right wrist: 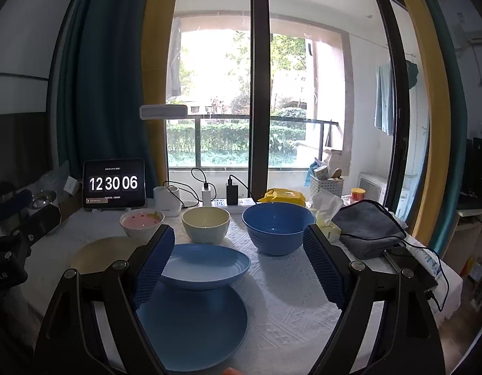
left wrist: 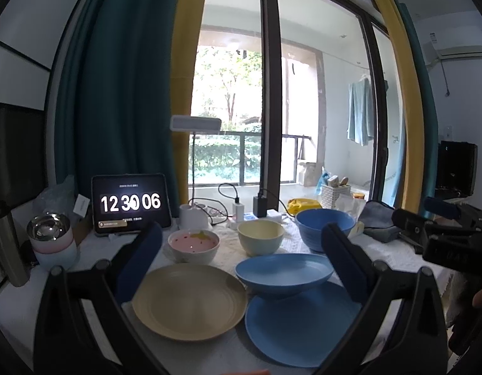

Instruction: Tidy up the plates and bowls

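Note:
On the white tablecloth a blue shallow dish (left wrist: 283, 273) (right wrist: 206, 265) rests on the far part of a flat blue plate (left wrist: 303, 328) (right wrist: 191, 328). To their left lies a beige plate (left wrist: 189, 301) (right wrist: 100, 254). Behind stand a pink bowl (left wrist: 193, 245) (right wrist: 142, 222), a cream bowl (left wrist: 260, 236) (right wrist: 206, 223) and a big blue bowl (left wrist: 324, 226) (right wrist: 278, 229). My left gripper (left wrist: 241, 259) hovers open above the two plates, holding nothing. My right gripper (right wrist: 239, 265) is open too, above the blue dish and empty.
A tablet clock (left wrist: 131, 204) stands at the back left beside stacked steel cups (left wrist: 48, 228). A lamp base, chargers and a power strip (right wrist: 228, 201) line the window side. A grey cloth (right wrist: 369, 228) and a cabled phone (right wrist: 409, 262) lie at the right edge.

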